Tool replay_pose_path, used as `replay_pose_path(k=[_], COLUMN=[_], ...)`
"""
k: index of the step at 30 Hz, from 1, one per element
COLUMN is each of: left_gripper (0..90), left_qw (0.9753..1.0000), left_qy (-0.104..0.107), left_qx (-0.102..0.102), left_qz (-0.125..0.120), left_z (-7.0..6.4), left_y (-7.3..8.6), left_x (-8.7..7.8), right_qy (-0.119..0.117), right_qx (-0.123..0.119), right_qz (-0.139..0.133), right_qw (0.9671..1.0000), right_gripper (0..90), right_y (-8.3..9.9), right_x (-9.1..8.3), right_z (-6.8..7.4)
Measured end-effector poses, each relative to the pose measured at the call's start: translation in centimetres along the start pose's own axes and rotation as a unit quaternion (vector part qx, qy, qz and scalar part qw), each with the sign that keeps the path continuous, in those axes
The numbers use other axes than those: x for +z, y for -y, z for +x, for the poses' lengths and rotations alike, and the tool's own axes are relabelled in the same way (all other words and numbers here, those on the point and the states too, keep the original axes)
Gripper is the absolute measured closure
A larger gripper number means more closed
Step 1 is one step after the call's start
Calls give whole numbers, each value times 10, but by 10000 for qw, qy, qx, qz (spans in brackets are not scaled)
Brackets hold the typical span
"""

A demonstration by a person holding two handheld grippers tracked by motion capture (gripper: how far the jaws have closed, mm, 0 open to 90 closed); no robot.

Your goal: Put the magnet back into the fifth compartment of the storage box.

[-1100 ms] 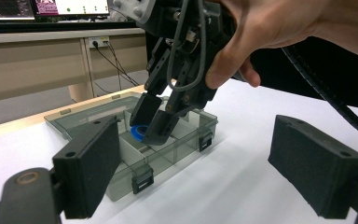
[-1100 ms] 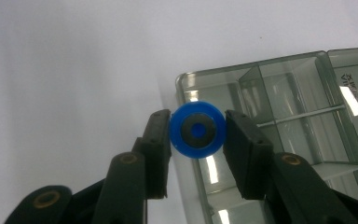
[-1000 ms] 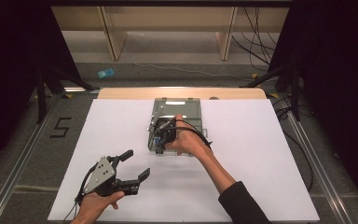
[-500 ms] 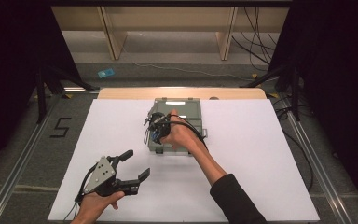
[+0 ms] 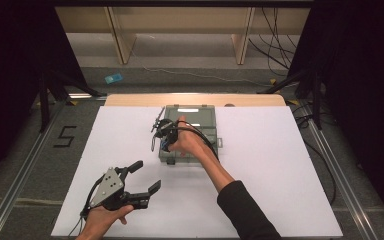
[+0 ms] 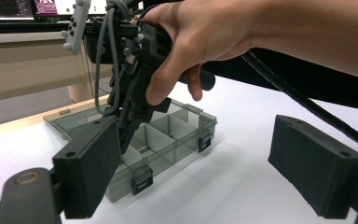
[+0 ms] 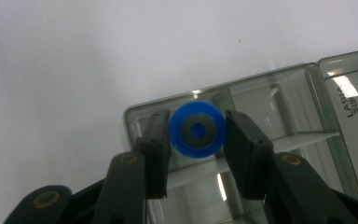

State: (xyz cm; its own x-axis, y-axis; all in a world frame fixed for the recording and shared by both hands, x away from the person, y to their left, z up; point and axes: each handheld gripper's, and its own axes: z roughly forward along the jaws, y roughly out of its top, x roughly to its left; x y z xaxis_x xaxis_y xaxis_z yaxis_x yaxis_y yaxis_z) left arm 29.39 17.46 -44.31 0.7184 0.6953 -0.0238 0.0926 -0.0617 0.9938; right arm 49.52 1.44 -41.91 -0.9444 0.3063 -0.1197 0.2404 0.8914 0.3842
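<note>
Right gripper [image 7: 197, 135], jaws clamped on a round blue plastic ring with a dark centre [image 7: 197, 130], hovers above a corner compartment of the translucent grey divided organiser box [image 5: 206, 131]. Left gripper [image 5: 139, 181] rests released on the table. Step: placement; next, lower and release.

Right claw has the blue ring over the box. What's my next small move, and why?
Probably lift it clear: the right claw grips the blue ring above the box's corner compartment, and the left claw waits open nearby.
</note>
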Motion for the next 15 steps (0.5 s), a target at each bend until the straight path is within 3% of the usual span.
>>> replay_pose_path(k=[6, 8, 11, 12, 15], left_gripper=[160, 160, 159, 159, 159], left_qw=[10000, 10000, 10000, 10000, 10000], left_qy=[2, 7, 9, 6, 2], left_qx=[-8, 4, -8, -17, -1], left_qz=[3, 2, 7, 8, 2], left_z=[0, 0, 0, 0, 0], left_y=[0, 0, 0, 0, 0], left_x=[0, 0, 0, 0, 0], right_qy=[102, 33, 5, 69, -29], right_qx=[-81, 86, 58, -66, 94], right_qz=[115, 62, 87, 150, 138], right_qw=[9998, 9999, 9999, 9998, 9999], right_gripper=[620, 620, 620, 619, 618], right_y=[0, 0, 0, 0, -1], right_x=[4, 6, 9, 10, 13], right_z=[-7, -6, -7, -9, -6])
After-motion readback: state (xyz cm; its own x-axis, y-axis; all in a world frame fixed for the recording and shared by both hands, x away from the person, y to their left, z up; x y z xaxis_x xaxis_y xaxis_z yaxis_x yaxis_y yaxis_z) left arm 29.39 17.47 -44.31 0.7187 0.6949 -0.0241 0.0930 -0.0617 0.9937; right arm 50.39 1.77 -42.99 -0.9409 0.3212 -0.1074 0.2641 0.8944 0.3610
